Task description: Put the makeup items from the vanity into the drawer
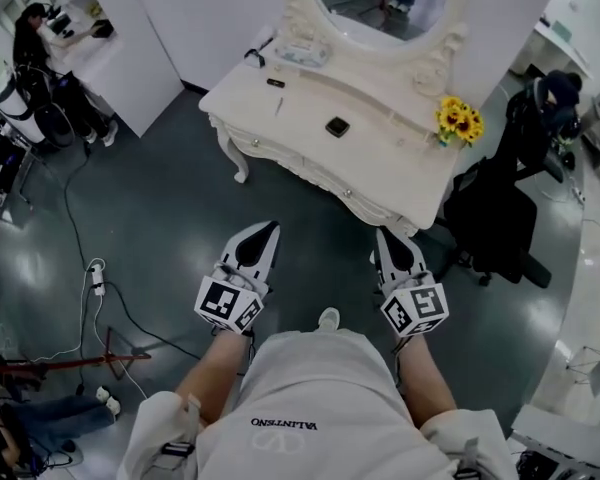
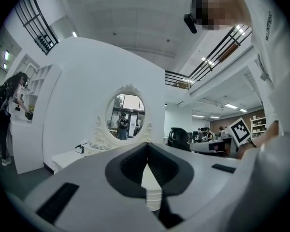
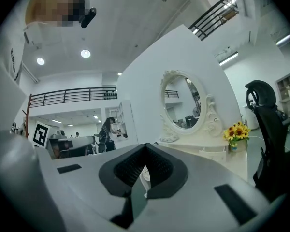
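Head view: left hand-held gripper (image 1: 270, 228) and right hand-held gripper (image 1: 382, 234) over the floor, short of the bench (image 1: 385, 108). A black compact (image 1: 337, 126) lies on the benchtop.
Left gripper view: jaws pressed together, empty.
Right gripper view: jaws together, empty.

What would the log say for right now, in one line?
white carved vanity table: ahead, not reached | left gripper: shut, empty | right gripper: shut, empty | small black square case: on tabletop, untouched

Two claws (image 1: 272, 226) (image 1: 380, 233), one vanity (image 1: 380, 108), one sunflower bunch (image 1: 458, 120).
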Tool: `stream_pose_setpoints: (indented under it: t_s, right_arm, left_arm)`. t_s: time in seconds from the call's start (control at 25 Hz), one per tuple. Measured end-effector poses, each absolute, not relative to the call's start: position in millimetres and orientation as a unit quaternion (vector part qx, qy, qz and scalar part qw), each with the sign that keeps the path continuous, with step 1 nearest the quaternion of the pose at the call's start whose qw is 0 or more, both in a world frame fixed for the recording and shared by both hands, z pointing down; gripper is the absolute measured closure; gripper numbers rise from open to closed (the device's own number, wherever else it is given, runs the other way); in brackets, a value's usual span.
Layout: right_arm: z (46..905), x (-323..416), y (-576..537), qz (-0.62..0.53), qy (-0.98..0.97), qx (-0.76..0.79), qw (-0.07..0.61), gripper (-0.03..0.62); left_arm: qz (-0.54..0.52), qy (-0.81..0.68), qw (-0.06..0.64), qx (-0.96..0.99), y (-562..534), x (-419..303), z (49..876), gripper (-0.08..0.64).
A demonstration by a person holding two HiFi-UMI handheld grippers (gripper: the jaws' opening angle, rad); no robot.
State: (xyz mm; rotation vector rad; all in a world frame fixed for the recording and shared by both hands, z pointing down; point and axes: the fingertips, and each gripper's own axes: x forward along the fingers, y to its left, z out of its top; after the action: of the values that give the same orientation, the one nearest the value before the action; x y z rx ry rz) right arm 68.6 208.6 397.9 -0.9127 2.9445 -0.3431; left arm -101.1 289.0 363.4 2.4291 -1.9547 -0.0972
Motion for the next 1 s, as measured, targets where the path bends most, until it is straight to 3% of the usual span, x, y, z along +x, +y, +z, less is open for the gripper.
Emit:
stream_pose_setpoints:
  t_s: [0.64,0.84,1.0]
  right_arm:
    - [421.5,75.7,120.5,-0.142,0.942,-0.305,0.008,0.581]
    - [427.2,61.3,90.9,-0.139,0.937,-0.319,0.005,0.581]
    - [425.7,47.0,55.1,-0.135,0.932,-0.335,0.002,0.581]
  left_arm:
    - [-0.016,-0.612,0.033,0.79,180.8,-87.9,382.3,0.55]
    - [-0.025,-0.586,0.027,0.81,136.8,-96.2,384.7,0.27]
    - [-0.021,-0.583,0.03,0.812,92.2,-113.9,390.8,0.145]
